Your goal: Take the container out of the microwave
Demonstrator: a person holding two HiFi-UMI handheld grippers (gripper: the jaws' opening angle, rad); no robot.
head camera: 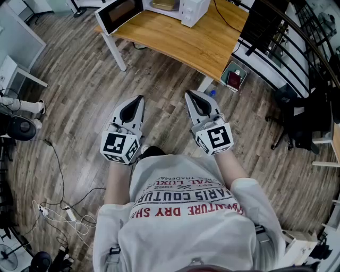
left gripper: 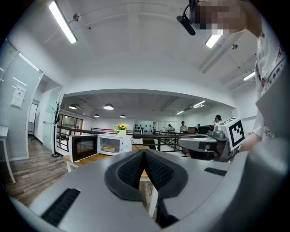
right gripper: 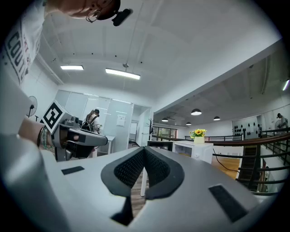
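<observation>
Wooden table [head camera: 204, 47] holds white microwave [head camera: 192, 11], door open; plank floor [head camera: 79, 101].

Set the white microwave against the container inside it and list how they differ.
The boxy microwave is white with a dark-windowed door; the shallow container is yellowish-tan. The microwave is far larger: the container fits inside its cavity. The microwave stands on the light wooden table, door swung open; the container lies inside it. Both are rectangular in outline.
</observation>
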